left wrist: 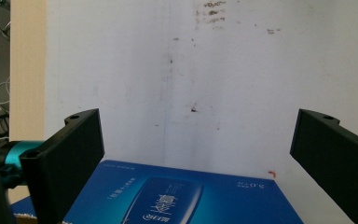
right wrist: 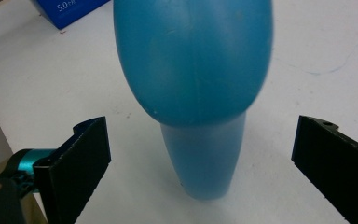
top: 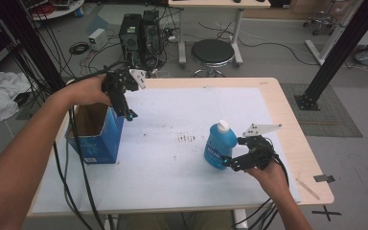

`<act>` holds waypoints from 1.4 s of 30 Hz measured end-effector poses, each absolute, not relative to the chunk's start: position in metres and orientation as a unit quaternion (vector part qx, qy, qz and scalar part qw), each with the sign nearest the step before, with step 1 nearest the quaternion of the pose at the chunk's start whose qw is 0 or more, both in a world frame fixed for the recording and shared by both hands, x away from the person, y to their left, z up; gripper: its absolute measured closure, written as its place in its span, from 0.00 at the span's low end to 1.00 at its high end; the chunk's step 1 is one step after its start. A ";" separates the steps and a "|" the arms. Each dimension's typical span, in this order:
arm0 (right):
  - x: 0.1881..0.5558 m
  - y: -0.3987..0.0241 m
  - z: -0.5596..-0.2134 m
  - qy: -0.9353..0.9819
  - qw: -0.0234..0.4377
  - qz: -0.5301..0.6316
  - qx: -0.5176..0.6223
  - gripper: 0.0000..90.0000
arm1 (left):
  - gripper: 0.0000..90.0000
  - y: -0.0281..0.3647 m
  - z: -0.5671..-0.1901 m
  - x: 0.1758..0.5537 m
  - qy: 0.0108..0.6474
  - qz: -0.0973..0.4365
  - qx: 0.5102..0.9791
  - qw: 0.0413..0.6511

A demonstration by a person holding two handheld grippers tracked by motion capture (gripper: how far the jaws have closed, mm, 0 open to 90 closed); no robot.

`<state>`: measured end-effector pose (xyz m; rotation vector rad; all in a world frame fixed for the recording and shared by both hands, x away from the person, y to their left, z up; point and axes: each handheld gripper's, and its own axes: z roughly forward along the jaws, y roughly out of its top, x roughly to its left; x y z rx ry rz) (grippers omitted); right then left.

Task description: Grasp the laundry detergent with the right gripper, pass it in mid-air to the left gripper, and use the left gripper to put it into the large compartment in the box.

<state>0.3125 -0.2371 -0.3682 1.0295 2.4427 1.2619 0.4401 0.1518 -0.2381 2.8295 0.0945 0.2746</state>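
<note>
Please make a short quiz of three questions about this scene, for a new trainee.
1. True or false: the right gripper is shut on the blue bottle.
2. Which colour is the bottle's cap? A red, B white, C black.
3. Over which thing is the left gripper held?

Key:
1. False; its jaws stand open, either side of the bottle.
2. B.
3. The open blue box.

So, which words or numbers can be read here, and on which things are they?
"5.0": blue cardboard box, right gripper view; the letters after it are blurred.
Blue cardboard box face, left gripper view: upside-down print, too small to read.
Blue plastic bottle label: too blurred to read.
</note>
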 end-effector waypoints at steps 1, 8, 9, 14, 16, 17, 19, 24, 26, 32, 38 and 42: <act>0.313 -0.236 -0.370 0.826 0.104 0.430 0.349 0.04 | 0.03 0.152 -0.238 0.440 0.032 0.095 0.984 0.147; 0.316 -0.231 -0.378 0.815 0.108 0.447 0.354 0.04 | 0.03 0.151 -0.238 0.440 0.032 0.096 0.984 0.147; 0.316 -0.231 -0.379 0.814 0.108 0.448 0.354 0.04 | 0.03 0.151 -0.238 0.440 0.033 0.096 0.984 0.146; 0.317 -0.229 -0.383 0.805 0.112 0.459 0.358 0.04 | 0.03 0.150 -0.239 0.440 0.032 0.096 0.984 0.144; 0.318 -0.227 -0.386 0.803 0.115 0.462 0.358 0.04 | 0.03 0.150 -0.239 0.440 0.033 0.096 0.984 0.145; 0.319 -0.226 -0.387 0.803 0.117 0.462 0.359 0.04 | 0.03 0.150 -0.239 0.440 0.033 0.096 0.984 0.145; 0.319 -0.224 -0.388 0.803 0.124 0.460 0.358 0.04 | 0.03 0.150 -0.239 0.440 0.033 0.097 0.984 0.145; 0.321 -0.222 -0.390 0.794 0.131 0.469 0.364 0.04 | 0.03 0.149 -0.240 0.440 0.032 0.096 0.984 0.145; 0.322 -0.222 -0.391 0.792 0.131 0.471 0.365 0.04 | 0.03 0.149 -0.240 0.440 0.032 0.097 0.984 0.145; 0.321 -0.219 -0.396 0.784 0.143 0.478 0.369 0.04 | 0.03 0.151 -0.240 0.440 0.033 0.098 0.984 0.145; 0.321 -0.217 -0.400 0.777 0.155 0.482 0.374 0.04 | 0.03 0.151 -0.240 0.440 0.033 0.097 0.984 0.147; 0.321 -0.216 -0.401 0.772 0.162 0.488 0.373 0.05 | 0.03 0.150 -0.240 0.441 0.032 0.098 0.984 0.147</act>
